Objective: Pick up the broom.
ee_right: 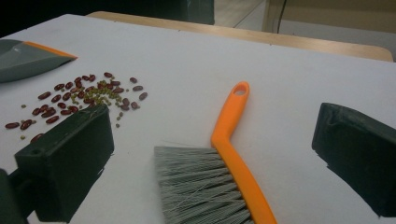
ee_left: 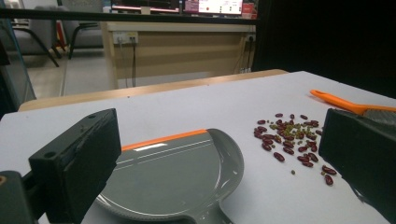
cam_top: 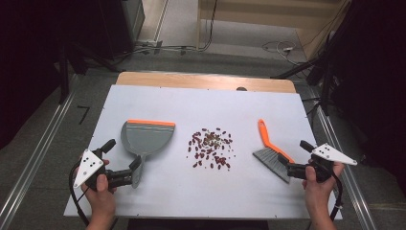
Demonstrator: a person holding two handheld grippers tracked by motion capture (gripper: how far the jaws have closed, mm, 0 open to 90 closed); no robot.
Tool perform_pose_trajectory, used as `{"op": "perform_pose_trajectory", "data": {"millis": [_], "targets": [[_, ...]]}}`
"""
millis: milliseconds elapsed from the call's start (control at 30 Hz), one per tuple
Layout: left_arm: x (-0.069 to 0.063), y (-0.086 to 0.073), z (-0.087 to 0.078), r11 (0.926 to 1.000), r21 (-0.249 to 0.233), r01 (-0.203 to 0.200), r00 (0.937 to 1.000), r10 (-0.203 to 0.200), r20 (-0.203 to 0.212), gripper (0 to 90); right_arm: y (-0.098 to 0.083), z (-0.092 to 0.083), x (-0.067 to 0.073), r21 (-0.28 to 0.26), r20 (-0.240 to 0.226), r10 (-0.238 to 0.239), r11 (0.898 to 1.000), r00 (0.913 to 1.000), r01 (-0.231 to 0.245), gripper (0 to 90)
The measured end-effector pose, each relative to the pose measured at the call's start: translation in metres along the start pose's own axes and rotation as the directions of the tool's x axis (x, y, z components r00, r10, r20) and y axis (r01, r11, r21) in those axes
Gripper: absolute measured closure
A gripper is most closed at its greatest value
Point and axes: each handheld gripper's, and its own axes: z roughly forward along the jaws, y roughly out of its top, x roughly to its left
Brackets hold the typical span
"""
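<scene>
Both held open and ready: left gripper (cam_top: 135,168) at the handle of the grey dustpan (cam_top: 146,136), right gripper (cam_top: 286,166) around the orange hand brush (cam_top: 272,152), spilled beans (cam_top: 211,147) between them on the desk (cam_top: 201,108), probably for sweeping.

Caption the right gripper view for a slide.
Open right gripper straddling an orange brush, spilled beans beyond.

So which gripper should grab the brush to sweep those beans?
Right. The right gripper is open at the brush, its jaws either side of the bristle end. The left gripper is across the beans, by the dustpan.
</scene>
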Motion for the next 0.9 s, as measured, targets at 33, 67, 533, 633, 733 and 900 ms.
{"op": "perform_pose_trajectory", "data": {"millis": [33, 67, 533, 633, 733, 900], "targets": [[0.0, 0.0, 0.0, 1.0, 0.0, 0.0, 1.0, 0.0, 0.0, 0.0, 0.0, 0.0, 0.0, -0.001, -0.002, 0.004, 1.0, 1.0, -0.004, 0.0], [0.0, 0.0, 0.0, 1.0, -0.001, -0.002, 1.0, 0.002, -0.001, 0.0, 0.0, 0.0, 0.0, -0.001, -0.004, 0.005, 1.0, 1.0, -0.005, 0.0], [-0.003, -0.001, 0.005, 0.9998, 0.004, -0.019, 0.9998, 0.019, -0.004, 0.0, 0.028, 0.01, 0.007, 0.041, 0.055, -0.005, 0.999, 0.9985, 0.003, 0.0], [-0.003, -0.001, 0.005, 0.9998, 0.003, -0.021, 0.9997, 0.021, -0.009, 0.0, 0.038, 0.013, 0.005, 0.042, 0.045, 0.003, 0.999, 0.999, -0.005, 0.0], [-0.002, -0.001, 0.007, 0.9999, 0.003, -0.017, 0.9998, 0.017, -0.005, 0.0, 0.047, 0.017, 0.005, 0.061, 0.058, -0.005, 0.998, 0.9983, 0.001, 0.0], [-0.004, -0.003, 0.011, 0.9997, 0.015, -0.02, 0.9997, 0.019, 0.013, 0.0, 0.06, 0.025, 0.002, 0.091, 0.109, 0.004, 0.996, 0.9941, -0.014, 0.0]]}}
